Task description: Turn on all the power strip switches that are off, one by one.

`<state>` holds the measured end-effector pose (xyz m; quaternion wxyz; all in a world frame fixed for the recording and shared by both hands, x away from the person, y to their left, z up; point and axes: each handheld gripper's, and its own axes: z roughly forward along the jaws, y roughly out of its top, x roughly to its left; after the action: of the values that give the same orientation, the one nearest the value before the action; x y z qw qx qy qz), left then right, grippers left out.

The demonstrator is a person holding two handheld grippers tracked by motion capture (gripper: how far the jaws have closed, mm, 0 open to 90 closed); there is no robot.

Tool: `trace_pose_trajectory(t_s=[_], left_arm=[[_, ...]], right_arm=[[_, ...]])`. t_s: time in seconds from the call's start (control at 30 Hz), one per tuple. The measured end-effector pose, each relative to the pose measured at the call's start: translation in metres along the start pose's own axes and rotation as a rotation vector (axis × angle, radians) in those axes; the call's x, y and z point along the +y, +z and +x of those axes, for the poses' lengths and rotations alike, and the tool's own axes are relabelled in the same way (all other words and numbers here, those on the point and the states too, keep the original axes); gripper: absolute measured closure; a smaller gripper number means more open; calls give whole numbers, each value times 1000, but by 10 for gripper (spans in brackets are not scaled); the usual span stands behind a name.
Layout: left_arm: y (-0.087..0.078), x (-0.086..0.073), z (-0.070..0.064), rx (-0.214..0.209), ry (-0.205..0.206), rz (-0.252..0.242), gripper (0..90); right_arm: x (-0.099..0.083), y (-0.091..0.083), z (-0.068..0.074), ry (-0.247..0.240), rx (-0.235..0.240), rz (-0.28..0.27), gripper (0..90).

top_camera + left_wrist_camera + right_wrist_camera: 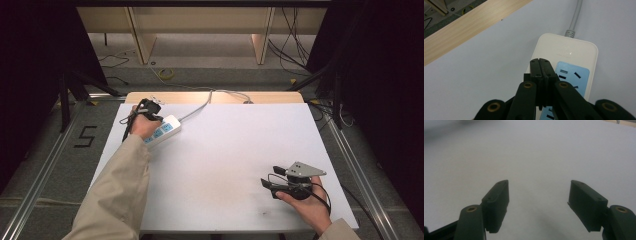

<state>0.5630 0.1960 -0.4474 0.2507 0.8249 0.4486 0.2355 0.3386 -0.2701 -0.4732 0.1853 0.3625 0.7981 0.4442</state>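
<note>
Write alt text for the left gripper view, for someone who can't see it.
The left tool, its two black jaws closed together, hovers over a cream plastic power strip with blue socket panels. The strip lies on a white table, its grey cable running away.

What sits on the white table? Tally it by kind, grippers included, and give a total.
Power strip, white with blue socket panels: 1
Grey cable running from the strip: 1
Hand-held grippers: 2, the left gripper shut over the strip, the right gripper open above the bare table
Total: 4

Our left gripper hides part of the white plastic power strip's blue socket panel.
</note>
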Motion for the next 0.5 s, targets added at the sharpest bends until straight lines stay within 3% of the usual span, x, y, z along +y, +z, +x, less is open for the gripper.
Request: trace_pose_trajectory(t_s=[0.5], left_arm=[[8,-1,2,3,-16,-14,899]], right_arm=[[0,0,-1,1,1,0,335]])
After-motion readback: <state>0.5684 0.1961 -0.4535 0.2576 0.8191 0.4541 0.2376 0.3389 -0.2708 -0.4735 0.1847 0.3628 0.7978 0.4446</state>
